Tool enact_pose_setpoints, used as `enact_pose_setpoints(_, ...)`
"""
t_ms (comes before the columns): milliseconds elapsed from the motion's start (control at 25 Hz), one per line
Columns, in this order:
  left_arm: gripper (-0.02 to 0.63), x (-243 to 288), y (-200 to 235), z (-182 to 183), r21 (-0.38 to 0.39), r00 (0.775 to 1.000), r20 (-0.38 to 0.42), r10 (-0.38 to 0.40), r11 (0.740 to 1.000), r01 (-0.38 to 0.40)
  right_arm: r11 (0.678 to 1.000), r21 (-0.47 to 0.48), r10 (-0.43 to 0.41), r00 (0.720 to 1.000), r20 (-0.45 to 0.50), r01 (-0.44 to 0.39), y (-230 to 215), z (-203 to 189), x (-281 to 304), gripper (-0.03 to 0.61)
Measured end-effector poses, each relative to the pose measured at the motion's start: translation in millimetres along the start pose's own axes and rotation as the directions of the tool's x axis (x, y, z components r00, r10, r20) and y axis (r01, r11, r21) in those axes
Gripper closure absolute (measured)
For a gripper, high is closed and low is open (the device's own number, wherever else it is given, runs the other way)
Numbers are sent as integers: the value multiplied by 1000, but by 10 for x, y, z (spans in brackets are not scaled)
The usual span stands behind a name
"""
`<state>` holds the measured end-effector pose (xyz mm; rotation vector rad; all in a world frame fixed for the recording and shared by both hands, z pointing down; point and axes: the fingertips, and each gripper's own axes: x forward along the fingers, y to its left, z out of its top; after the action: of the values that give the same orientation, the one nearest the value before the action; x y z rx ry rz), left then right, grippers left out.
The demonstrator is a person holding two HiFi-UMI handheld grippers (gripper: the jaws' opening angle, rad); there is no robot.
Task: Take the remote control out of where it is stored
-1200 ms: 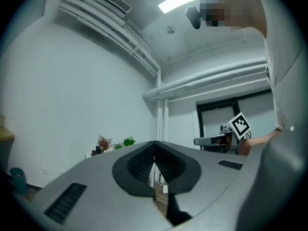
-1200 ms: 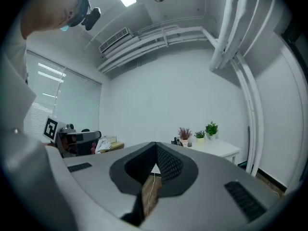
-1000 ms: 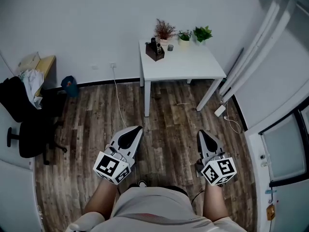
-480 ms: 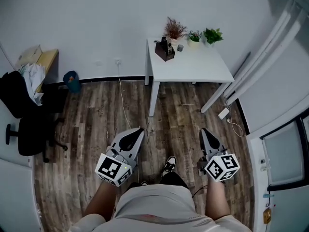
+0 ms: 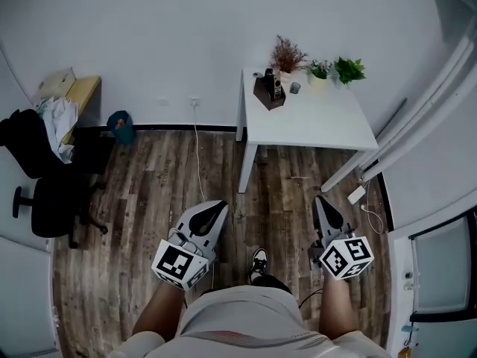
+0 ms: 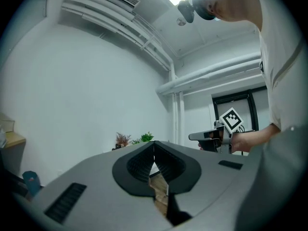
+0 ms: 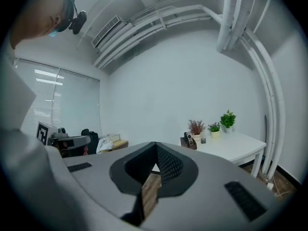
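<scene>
Since the earlier frames the counter (image 5: 313,118) had slid rightward and a little lower in the head view. A shoe (image 5: 258,260) had come into sight on the wood floor (image 5: 149,177) on the near side of the counter, between the two tools. Both tools had gone forward with the person.

Left tool (image 5: 217,208): jaws together at the tips, nothing between them. It pointed about level at the wall just left of the counter and was well short of it.

Right tool (image 5: 320,200): jaws fully closed and empty. It was held in front of the counter's near edge, also well apart from it.

Remote control (image 5: 276,86): stood upright in a dark brown holder (image 5: 263,95) at the counter's back left corner, with neither tool near it. A small grey cup (image 5: 295,88) sat just right of the holder.

Along the counter's back edge stood a dried reddish plant (image 5: 287,53) and two green potted plants, the smaller (image 5: 320,70) beside the larger (image 5: 350,70).

A white cable (image 5: 197,144) ran from the wall left of the counter down onto the floor. A black chair (image 5: 45,200) stood well to the counter's left.
</scene>
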<state>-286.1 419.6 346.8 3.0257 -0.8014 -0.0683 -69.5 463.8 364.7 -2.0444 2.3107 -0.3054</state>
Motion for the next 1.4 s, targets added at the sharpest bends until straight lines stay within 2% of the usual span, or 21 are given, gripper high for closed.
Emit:
enact_pose_setpoints(320,604,950,223,6,-18,998,-41,56,998,-57,998,-1,62,998,-12,-62,-746,221,668,566)
enact_pose_setpoints(760,604,2171,383,-92,-13,990,-90,113,993,-115,993,36,118,992,-43,-116,-1826,216,1271,566)
enact_pose_setpoints(1120,604,2678,595,-166,-6,988,-114,105,994,-107,990,77,123,992,-38,-120,-2196,209,1672,566)
enact_pose_setpoints(1400,604,3145,962,-235,-32,994,-94,54,998,-57,997,31,78,996,-47,-76,-2415,334,2099,566)
